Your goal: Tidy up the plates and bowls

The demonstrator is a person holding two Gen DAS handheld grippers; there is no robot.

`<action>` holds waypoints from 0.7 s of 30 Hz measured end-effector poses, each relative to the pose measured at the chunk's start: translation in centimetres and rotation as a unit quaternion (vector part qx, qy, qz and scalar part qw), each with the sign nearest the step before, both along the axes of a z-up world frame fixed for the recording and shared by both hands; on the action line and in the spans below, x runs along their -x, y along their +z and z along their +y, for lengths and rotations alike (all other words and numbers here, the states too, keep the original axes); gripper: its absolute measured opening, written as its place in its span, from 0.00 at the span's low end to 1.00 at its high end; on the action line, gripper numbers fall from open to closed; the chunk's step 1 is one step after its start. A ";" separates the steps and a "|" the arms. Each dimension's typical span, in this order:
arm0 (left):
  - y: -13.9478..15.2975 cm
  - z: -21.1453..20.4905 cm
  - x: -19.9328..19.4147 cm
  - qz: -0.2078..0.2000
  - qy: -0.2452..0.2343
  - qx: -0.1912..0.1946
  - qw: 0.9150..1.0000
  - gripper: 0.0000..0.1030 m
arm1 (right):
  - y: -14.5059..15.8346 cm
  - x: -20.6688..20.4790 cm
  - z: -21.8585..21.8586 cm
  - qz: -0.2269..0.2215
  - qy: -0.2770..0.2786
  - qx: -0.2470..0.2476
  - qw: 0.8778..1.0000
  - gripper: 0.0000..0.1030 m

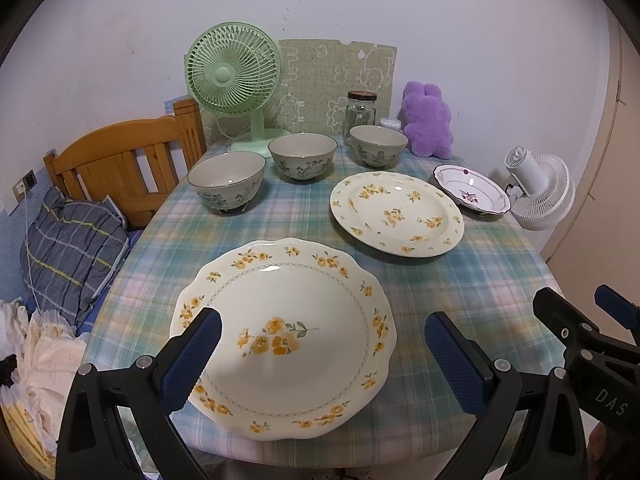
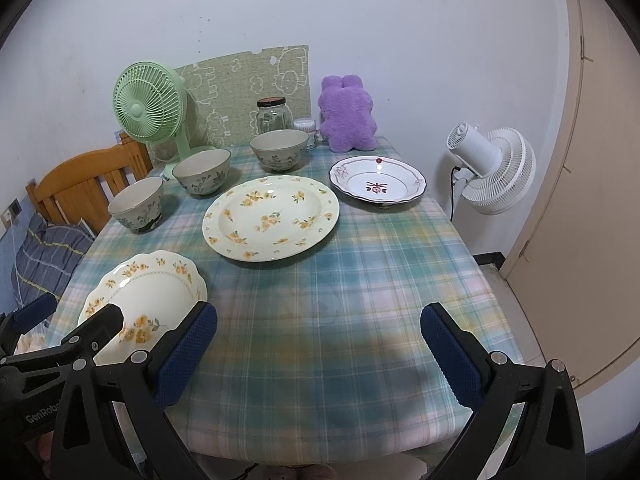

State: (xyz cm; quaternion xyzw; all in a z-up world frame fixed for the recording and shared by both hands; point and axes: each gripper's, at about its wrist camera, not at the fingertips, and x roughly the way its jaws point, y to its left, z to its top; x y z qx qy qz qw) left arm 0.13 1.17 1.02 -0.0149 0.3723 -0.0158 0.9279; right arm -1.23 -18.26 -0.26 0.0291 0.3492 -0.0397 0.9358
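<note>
Left wrist view first: the left gripper (image 1: 322,360) hangs over the near edge of the table (image 1: 472,280), fingers (image 1: 192,356) wide apart and holding nothing. Right under it sits the scalloped plate (image 1: 288,320) with yellow flowers, one finger overlapping its left rim in the picture; can't tell if it touches. At about 1 o'clock from that is the round plate (image 1: 396,214), and further out at 2 o'clock the small plate (image 1: 472,194) with the dark rim. Three bowls run in a row across the back: left bowl (image 1: 227,182) at 11 o'clock, middle bowl (image 1: 303,157) at 12, right bowl (image 1: 379,146) beside a jar (image 1: 361,112). A green fan (image 1: 234,80) and a purple plush (image 1: 427,122) stand at the far edge. The right gripper (image 1: 576,312) pokes in at 3 o'clock.

Right wrist view: the right gripper (image 2: 318,354) hovers over bare tablecloth, fingers (image 2: 452,356) spread wide, empty too. The scalloped plate (image 2: 160,288) is at 9 o'clock, partly behind the left gripper (image 2: 76,316), whose fingers are apart. Round plate (image 2: 271,216) sits at 12 o'clock, small plate (image 2: 376,184) at 1, bowls at 10 to 12. A white fan (image 2: 492,168) stands off the table at 2 o'clock.
</note>
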 end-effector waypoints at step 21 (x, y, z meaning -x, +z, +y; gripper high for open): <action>-0.9 0.0 -0.6 0.031 0.019 -0.020 0.999 0.92 | -1.0 -0.9 0.3 0.026 0.020 -0.009 0.999 0.99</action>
